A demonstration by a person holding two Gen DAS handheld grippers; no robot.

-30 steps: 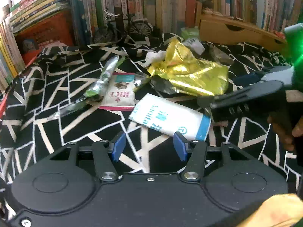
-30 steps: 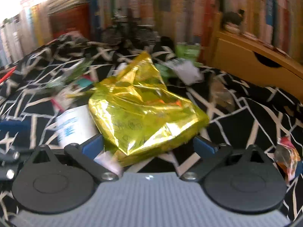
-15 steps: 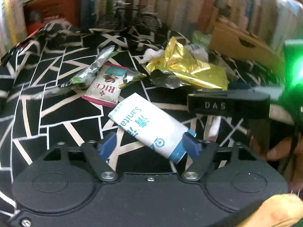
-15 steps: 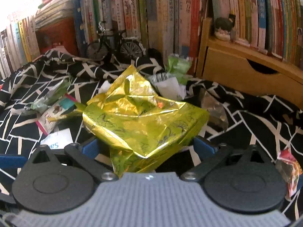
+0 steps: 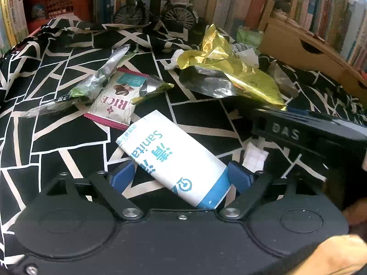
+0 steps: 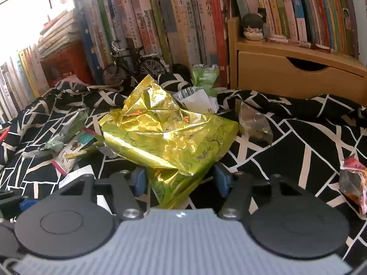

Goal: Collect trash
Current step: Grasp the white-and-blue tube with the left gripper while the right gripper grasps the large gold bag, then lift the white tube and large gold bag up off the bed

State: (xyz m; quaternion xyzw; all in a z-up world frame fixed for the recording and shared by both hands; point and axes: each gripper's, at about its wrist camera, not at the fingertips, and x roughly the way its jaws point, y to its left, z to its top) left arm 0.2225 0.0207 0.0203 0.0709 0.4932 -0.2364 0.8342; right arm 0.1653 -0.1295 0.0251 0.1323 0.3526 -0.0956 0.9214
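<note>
A white and blue tissue pack [image 5: 174, 158] lies slantwise on the black and white cloth [image 5: 57, 137], its blue end between the fingers of my left gripper [image 5: 180, 176]. Those jaws are opening and the left pad stands clear of the pack. A crumpled gold foil bag [image 6: 167, 135] sits in front of my right gripper [image 6: 180, 181], its lower corner between the blue pads. The right jaws are closing, with small gaps still showing at both pads. The right gripper's black body [image 5: 298, 133] crosses the right side of the left wrist view.
A RICE wrapper [image 5: 114, 100] and a green and silver wrapper [image 5: 96, 80] lie left of the pack. A clear wrapper [image 6: 254, 123], white paper [image 6: 199, 98] and a red wrapper [image 6: 353, 183] lie around the gold bag. Behind stand a model bicycle [image 5: 156, 11], books and a wooden drawer box [image 6: 298, 75].
My left gripper moved forward and down over the tissue pack and its jaws widened around it. The right jaws narrowed in on the gold bag's corner.
</note>
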